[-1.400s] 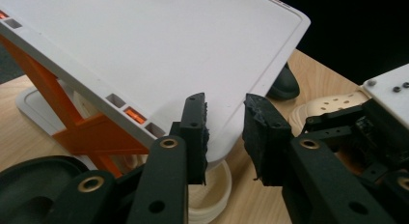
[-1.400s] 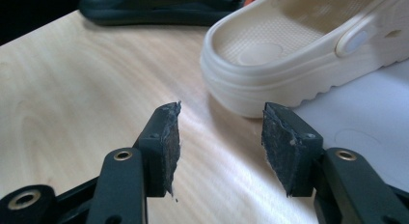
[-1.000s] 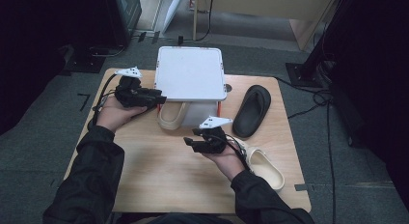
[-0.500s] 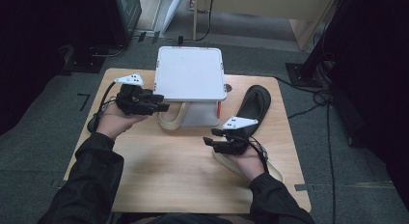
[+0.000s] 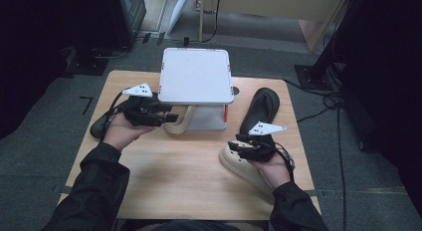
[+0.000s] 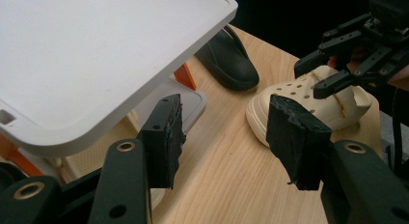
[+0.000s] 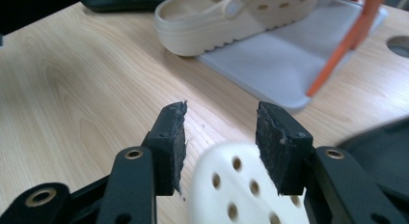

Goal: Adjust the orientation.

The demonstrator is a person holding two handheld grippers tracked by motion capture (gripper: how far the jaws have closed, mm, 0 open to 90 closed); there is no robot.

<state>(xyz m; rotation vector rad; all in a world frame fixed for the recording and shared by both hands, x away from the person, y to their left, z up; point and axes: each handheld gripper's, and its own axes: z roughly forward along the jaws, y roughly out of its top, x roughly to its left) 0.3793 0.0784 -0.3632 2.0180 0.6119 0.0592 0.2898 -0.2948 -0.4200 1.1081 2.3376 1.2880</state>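
Observation:
A white two-shelf rack (image 5: 196, 74) stands at the back middle of the table. A beige clog (image 5: 178, 124) lies on its lower shelf (image 6: 193, 101). My left gripper (image 5: 171, 114) points at that clog from the left; its jaws have just been opening and stand open with nothing between them (image 6: 226, 132). A second beige clog (image 5: 239, 164) lies at the front right. My right gripper (image 5: 233, 145) hovers over its toe (image 7: 236, 190). Its jaws (image 7: 224, 137) have just been closing and stand open on either side of the toe, the pads not pressing it.
A black slipper (image 5: 261, 109) lies right of the rack, just beyond the right gripper. Another black shoe (image 5: 99, 126) lies at the left edge behind my left hand. Orange posts (image 7: 347, 40) hold up the rack's upper shelf (image 6: 96, 55).
My right hand has moved from the middle of the table to the right, over the front beige clog. My left gripper has shifted a little toward the rack's lower shelf.

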